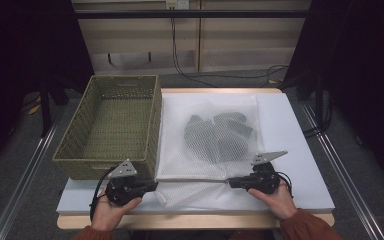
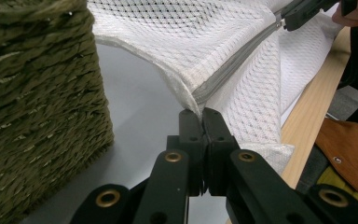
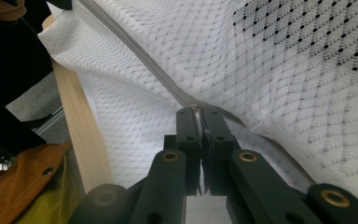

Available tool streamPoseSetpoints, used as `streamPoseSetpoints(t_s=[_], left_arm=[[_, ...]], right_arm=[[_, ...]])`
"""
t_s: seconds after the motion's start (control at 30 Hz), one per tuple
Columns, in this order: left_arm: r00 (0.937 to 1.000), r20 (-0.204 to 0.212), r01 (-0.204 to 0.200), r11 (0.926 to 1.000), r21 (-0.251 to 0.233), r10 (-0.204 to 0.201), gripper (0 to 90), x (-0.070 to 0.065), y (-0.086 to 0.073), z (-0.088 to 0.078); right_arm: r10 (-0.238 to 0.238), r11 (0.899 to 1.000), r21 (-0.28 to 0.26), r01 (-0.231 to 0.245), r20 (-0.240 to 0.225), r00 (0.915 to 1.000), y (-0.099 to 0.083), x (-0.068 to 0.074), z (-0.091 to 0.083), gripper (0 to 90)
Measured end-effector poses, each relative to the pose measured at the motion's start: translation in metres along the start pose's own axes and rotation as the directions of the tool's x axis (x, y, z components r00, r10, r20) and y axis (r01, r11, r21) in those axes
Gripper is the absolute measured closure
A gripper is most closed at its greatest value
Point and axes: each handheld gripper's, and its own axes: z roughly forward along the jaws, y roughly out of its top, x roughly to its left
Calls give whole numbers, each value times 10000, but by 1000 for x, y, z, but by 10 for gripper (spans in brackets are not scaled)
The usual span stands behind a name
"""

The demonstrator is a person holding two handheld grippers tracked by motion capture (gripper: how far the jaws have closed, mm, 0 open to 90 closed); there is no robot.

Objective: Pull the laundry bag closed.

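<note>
A woven olive-green basket (image 1: 111, 125) stands on the left part of the worktop (image 1: 290, 130), its far end projecting beyond the worktop's far edge. The basket is rectangular, open at the top, with a cut-out handle slot in its far wall. The worktop carries a pale sheet with a wooden edge along the near side. Metal floor rails (image 1: 22, 175) run along both sides of the worktop. Behind it, black cables (image 1: 180, 65) hang from a wall socket (image 1: 176, 4) down a light wooden cabinet (image 1: 230, 45) and trail across the floor.
</note>
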Motion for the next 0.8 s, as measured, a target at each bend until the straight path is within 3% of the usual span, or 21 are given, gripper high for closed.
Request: streamPoseSetpoints(t_s=[0.8], left_arm=[[10000,23,55,10000,2,-55,884,1,-1,0]], right_arm=[[209,9993,-300,-200,285,9994,-11,-9,-21,874]])
